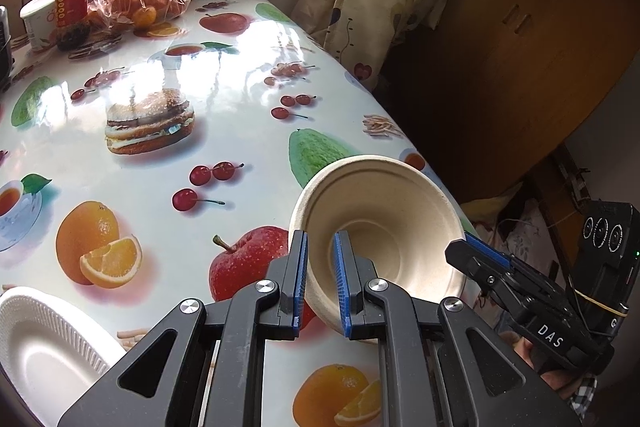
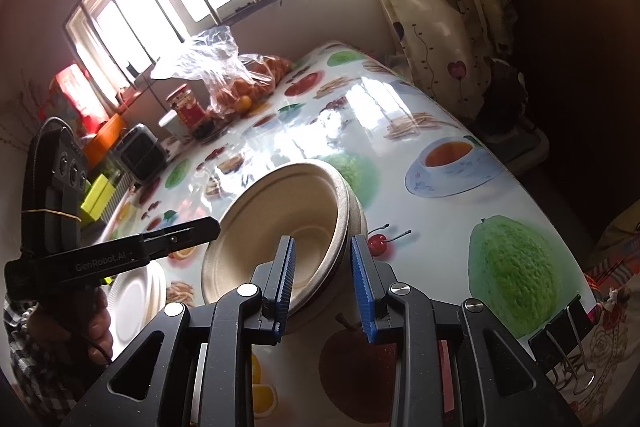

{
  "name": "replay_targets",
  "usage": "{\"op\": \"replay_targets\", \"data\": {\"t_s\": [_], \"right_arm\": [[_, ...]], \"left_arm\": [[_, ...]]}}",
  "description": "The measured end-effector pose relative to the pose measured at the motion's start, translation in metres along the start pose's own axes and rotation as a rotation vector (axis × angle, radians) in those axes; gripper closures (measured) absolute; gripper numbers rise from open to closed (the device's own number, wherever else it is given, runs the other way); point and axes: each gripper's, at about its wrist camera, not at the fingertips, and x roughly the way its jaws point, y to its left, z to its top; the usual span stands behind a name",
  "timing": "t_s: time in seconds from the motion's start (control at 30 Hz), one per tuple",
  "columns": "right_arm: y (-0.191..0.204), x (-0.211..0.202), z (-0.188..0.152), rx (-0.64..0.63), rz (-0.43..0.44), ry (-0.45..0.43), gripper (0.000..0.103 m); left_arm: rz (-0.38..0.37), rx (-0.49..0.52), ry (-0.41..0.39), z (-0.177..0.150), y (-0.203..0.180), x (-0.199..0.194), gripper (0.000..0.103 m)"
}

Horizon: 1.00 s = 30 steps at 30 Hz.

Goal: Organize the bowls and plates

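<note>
Legibly, left tongs (image 2: 208, 225) marked "GenRobot.AI"; right (image 1: 460, 247) "DAS".

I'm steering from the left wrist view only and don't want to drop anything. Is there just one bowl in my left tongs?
Observer: No. The right wrist view shows two rims: a second bowl nests under the beige bowl.
Operator: Where do the right tongs sit?
Observer: The right tongs straddle that double wall, one finger inside, one outside.
Operator: And the plate?
Observer: The white plates look like a stack of several, not one.
</note>
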Motion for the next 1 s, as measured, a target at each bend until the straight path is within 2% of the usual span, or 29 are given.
{"op": "replay_targets", "data": {"t_s": [0.57, 0.67, 0.77, 0.87, 1.0], "right_arm": [[-0.008, 0.001, 0.001, -0.001, -0.017, -0.004, 0.075], [-0.008, 0.001, 0.001, -0.002, -0.024, -0.005, 0.075], [-0.013, 0.000, 0.003, 0.006, -0.025, -0.008, 0.075], [-0.013, -0.001, 0.004, 0.009, -0.022, -0.010, 0.065], [-0.015, -0.003, 0.007, 0.012, -0.024, -0.014, 0.056]], "left_arm": [[0.017, -0.001, -0.001, 0.000, 0.002, -0.002, 0.088], [0.020, -0.001, -0.003, -0.001, 0.001, -0.003, 0.079], [0.022, -0.003, -0.006, -0.001, 0.001, -0.004, 0.076], [0.024, -0.010, -0.008, -0.001, 0.002, -0.005, 0.066], [0.016, -0.042, 0.001, -0.002, 0.007, -0.005, 0.064]]}}
